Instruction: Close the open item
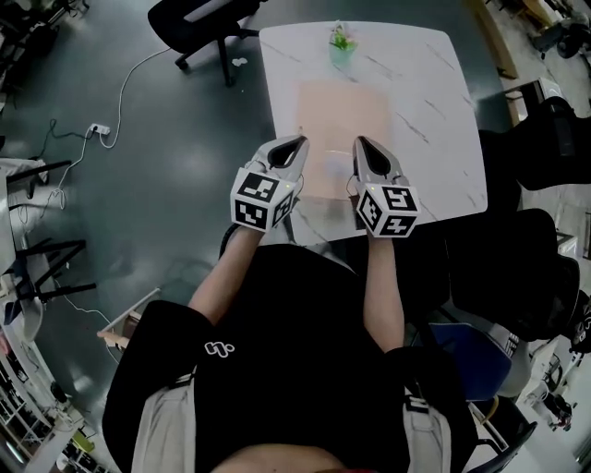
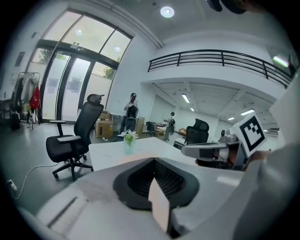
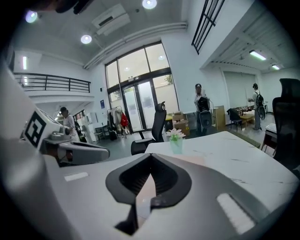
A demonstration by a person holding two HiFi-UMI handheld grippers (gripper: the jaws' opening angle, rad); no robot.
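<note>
A pale peach flat rectangular item [image 1: 343,129] lies on the white marble table [image 1: 434,111], its near edge under my gripper tips. It shows as a thin peach band [image 3: 193,160] in the right gripper view. My left gripper [image 1: 297,144] hovers over its near left part and my right gripper [image 1: 361,143] over its near right part. Both sets of jaws meet at the tips with nothing between them. The left gripper view looks along its own shut jaws [image 2: 153,159], and the right gripper view does the same [image 3: 151,154].
A small green vase with flowers [image 1: 342,43] stands at the table's far edge. A black office chair [image 1: 199,23] sits beyond the far left corner, and dark chairs [image 1: 545,139] crowd the right side. A cable and power strip [image 1: 100,131] lie on the floor. People stand far off.
</note>
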